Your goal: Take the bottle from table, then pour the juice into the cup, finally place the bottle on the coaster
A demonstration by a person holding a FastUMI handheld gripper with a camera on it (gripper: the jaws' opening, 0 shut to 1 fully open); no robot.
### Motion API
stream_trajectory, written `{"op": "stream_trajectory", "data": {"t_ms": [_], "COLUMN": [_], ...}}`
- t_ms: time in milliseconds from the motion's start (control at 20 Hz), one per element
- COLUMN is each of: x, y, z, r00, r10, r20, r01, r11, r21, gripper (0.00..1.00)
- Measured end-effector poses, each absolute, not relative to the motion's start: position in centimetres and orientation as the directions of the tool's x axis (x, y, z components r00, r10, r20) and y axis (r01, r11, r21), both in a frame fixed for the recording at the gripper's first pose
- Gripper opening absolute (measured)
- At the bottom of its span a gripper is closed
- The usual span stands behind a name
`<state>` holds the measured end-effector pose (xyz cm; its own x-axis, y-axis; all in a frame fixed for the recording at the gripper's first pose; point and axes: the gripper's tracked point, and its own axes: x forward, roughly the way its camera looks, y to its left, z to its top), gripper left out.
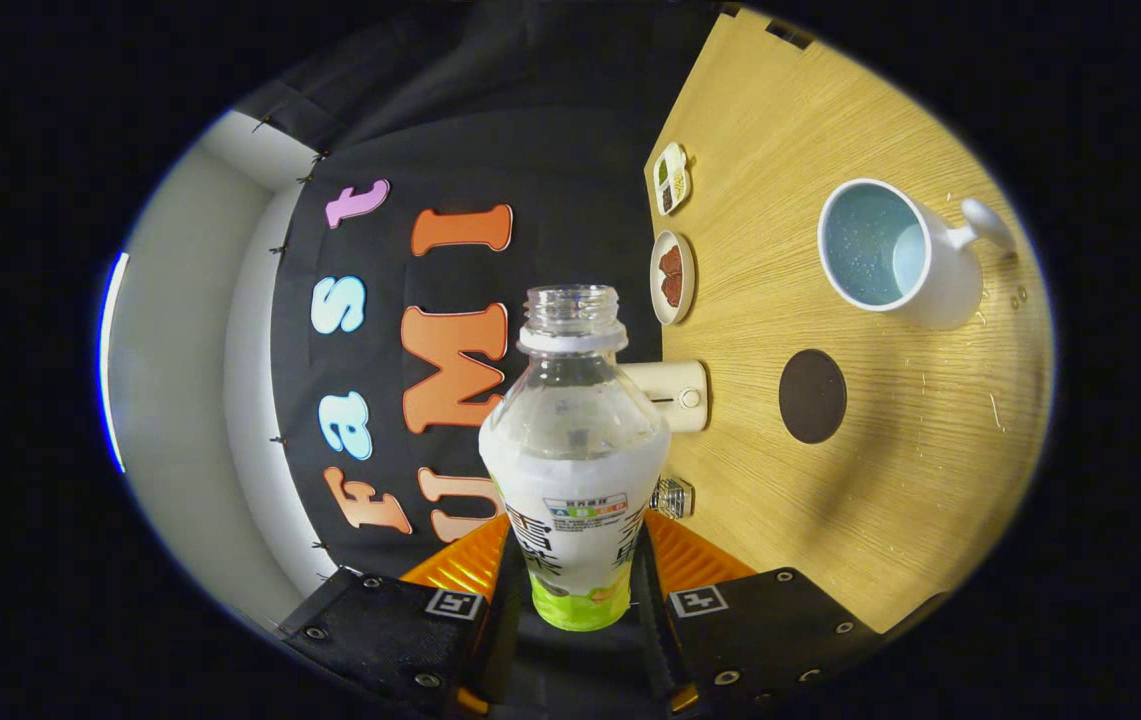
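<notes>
My gripper (575, 575) is shut on the bottle (575, 450), with one finger on each side of its labelled lower body. The bottle is clear plastic with a white label and a green base, and its uncapped mouth points away from me. Its clear upper part looks empty. I am rolled onto my side, so the wooden table (890, 500) stands along the right of the fingers. The white cup (895, 255), pale blue inside, sits on the table well to the right of and beyond the bottle. The round dark coaster (812, 396) lies between the bottle and the cup.
Along the table's back edge by the black cloth wall stand two small dishes (672, 178) (672, 277), a cream box (675, 396) just behind the bottle, and a small glass jar (672, 497). A few droplets (1018, 296) lie near the cup's handle.
</notes>
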<state>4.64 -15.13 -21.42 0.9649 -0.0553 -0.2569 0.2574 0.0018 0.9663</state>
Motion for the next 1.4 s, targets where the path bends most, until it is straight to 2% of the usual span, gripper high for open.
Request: {"op": "stream_trajectory", "data": {"t_ms": [450, 1400], "x": [5.0, 5.4], "y": [-16.1, -15.9], "z": [-21.5, -21.1], "r00": [0.967, 0.969], "r10": [-0.061, -0.051], "r20": [-0.247, -0.243], "r01": [0.240, 0.226], "r11": [-0.111, -0.224], "r21": [0.964, 0.948], "gripper": [0.53, 0.53]}}
